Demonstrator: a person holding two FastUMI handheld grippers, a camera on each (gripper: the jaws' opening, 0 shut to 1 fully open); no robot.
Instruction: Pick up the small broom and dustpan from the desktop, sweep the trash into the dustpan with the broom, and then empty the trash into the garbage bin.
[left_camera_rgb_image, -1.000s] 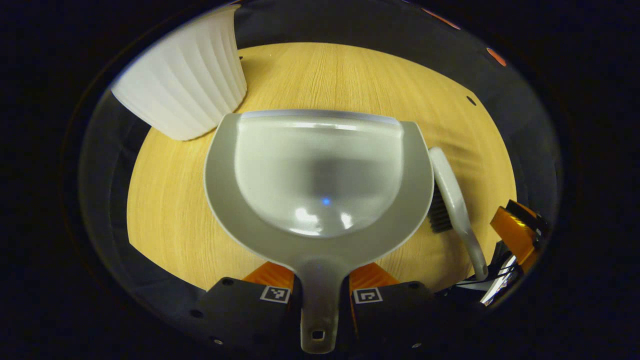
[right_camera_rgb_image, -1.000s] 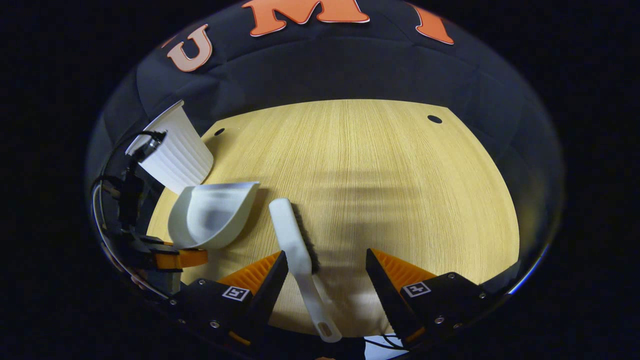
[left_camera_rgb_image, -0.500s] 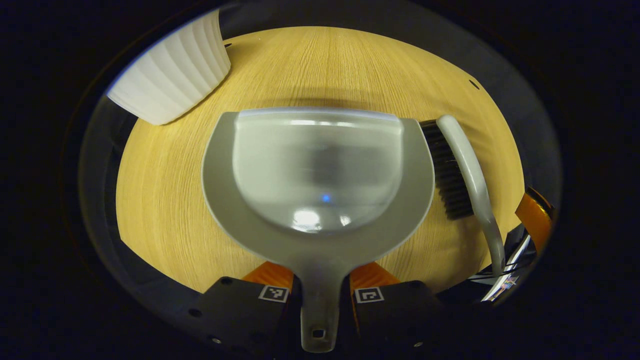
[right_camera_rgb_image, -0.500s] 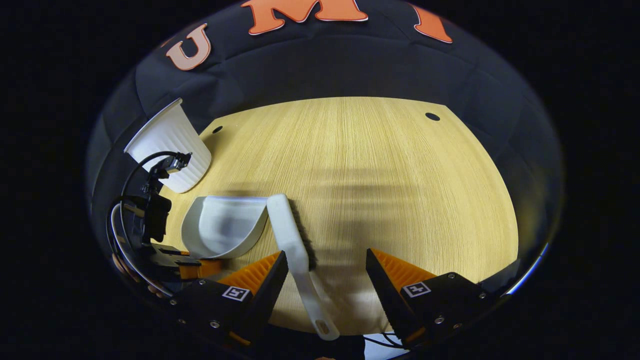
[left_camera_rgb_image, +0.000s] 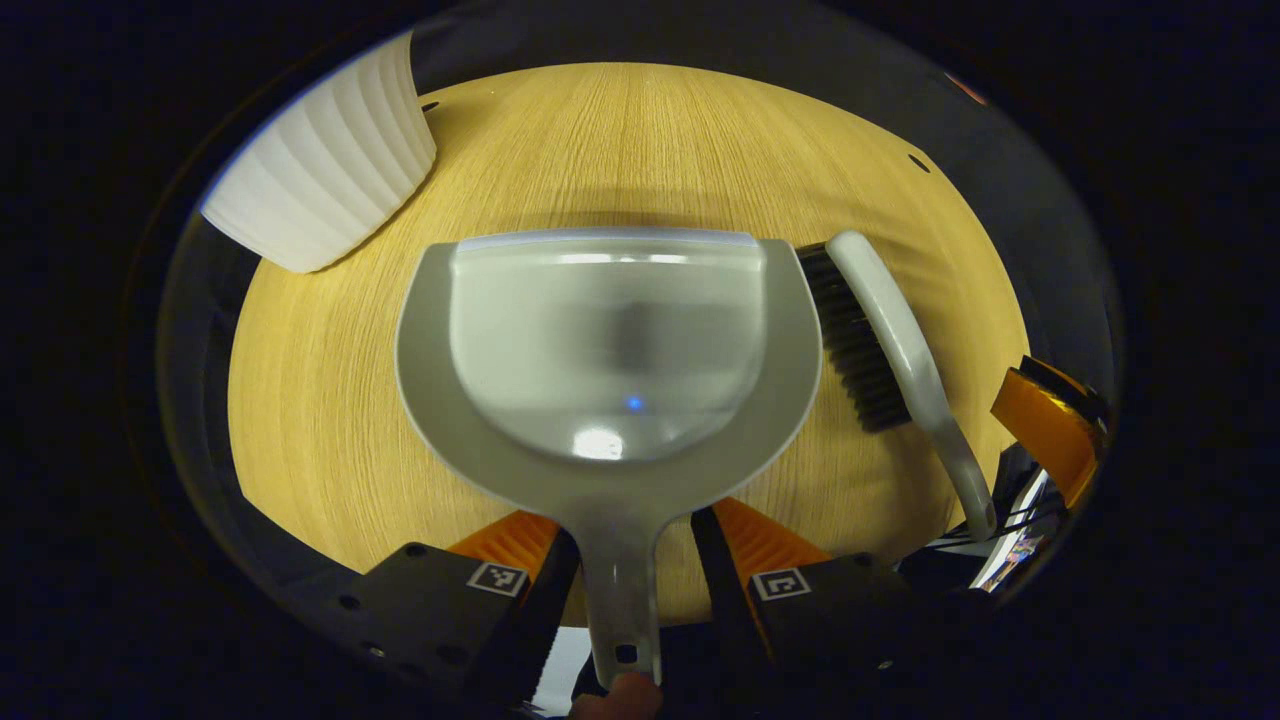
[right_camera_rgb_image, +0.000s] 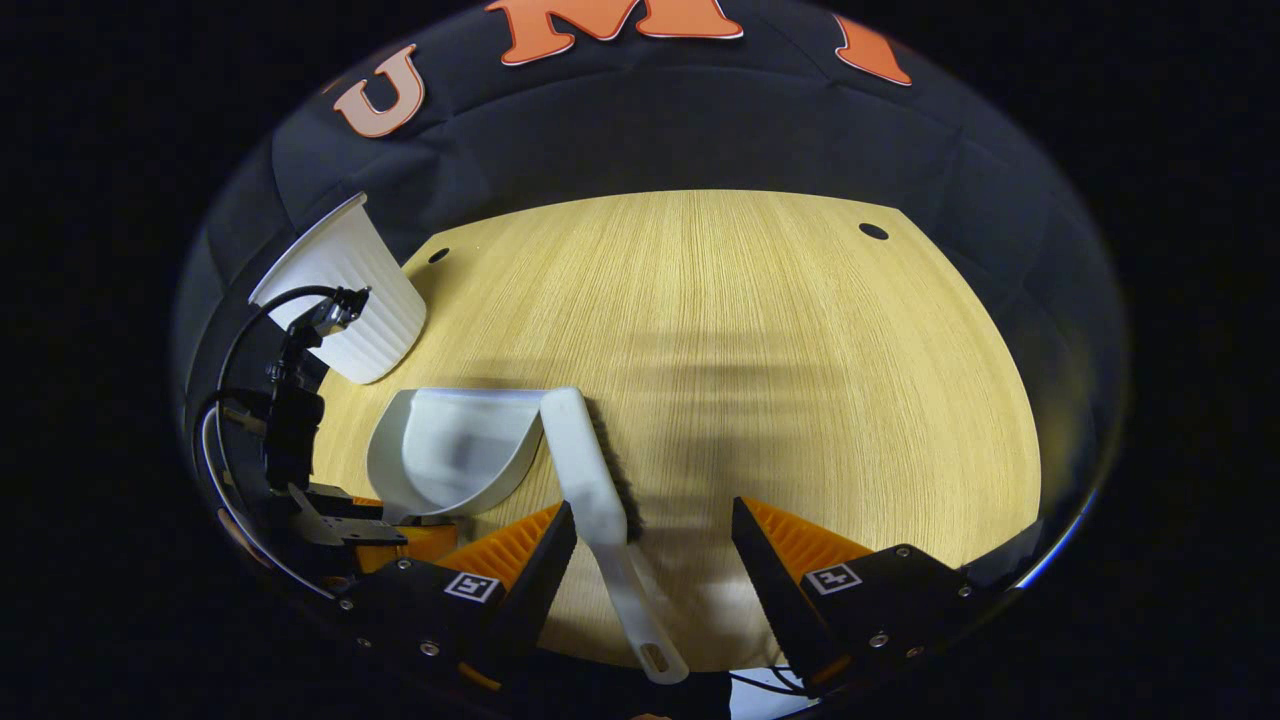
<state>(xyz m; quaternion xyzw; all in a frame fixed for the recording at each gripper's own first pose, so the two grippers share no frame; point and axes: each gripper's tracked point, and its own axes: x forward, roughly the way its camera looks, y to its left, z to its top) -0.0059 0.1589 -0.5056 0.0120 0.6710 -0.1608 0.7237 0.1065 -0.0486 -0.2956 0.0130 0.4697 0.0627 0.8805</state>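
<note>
The grey dustpan (left_camera_rgb_image: 610, 330) lies flat on the wooden table, its handle running back between the fingers of my left gripper (left_camera_rgb_image: 630, 530). Those fingers stand open, with a small gap on either side of the handle. The white broom (left_camera_rgb_image: 890, 330) with black bristles lies right beside the pan's right edge. In the right gripper view the broom (right_camera_rgb_image: 590, 470) rests on the table between the wide-open fingers of my right gripper (right_camera_rgb_image: 652, 510), closer to the left finger and touched by neither. The dustpan (right_camera_rgb_image: 450, 450) and left gripper (right_camera_rgb_image: 380, 525) sit to its left.
A white ribbed garbage bin (left_camera_rgb_image: 320, 170) stands at the table's far left corner, also seen as the bin (right_camera_rgb_image: 345, 285) behind the left gripper's cable. The wooden table (right_camera_rgb_image: 800, 350) stretches wide to the right. Black cloth walls close it in.
My left gripper's fingers have parted from the dustpan handle and drawn back slightly. The pan now lies next to the broom. The right gripper has barely moved.
</note>
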